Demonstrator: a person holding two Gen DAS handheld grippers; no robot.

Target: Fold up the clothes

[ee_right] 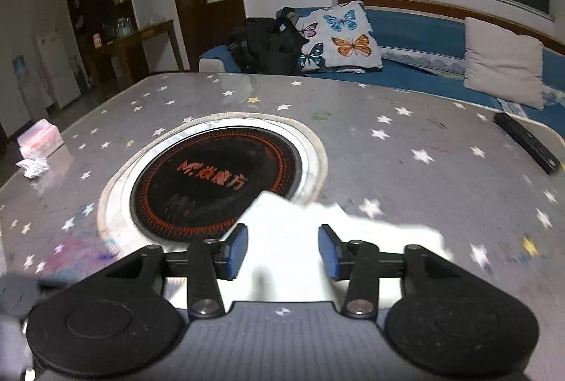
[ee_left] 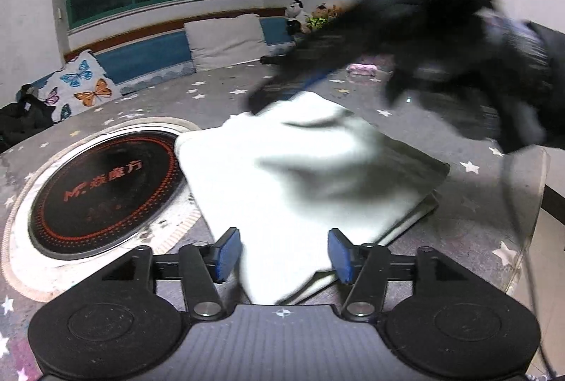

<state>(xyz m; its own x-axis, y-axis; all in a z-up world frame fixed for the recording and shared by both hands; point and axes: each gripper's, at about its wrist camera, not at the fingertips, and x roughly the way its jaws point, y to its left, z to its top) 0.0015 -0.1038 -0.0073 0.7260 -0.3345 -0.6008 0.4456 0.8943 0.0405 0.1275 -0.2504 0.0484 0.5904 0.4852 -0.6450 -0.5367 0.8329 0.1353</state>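
Two grippers are over the same counter, which has a grey cover with small white stars. In the left wrist view, the left gripper has its blue fingers well apart. The near corner of the white cloth lies between them, but the pads do not press on it. This cloth is folded into a thick flat bundle and rests on the counter, just beside the round black hob with red markings. Its left edge touches the pale ring around the hob.

In the right wrist view, the right gripper also has its fingers parted, a little less wide. White fabric lies under and between them, and they do not hold it. In this view the fabric is blurred and covers the lower right rim of the hob.

Farther back in the left view, a dark blurred shape comes in from the upper right above the far end of the cloth. It seems to be the other gripper with the person's arm, but I cannot tell the details. A small pink object lies on the counter behind it.

At the far edges of the counter, the right view shows a tissue pack with a crumpled tissue near it on the left, and a black remote control on the right. Behind the counter stands a blue sofa with a butterfly cushion and a grey cushion.
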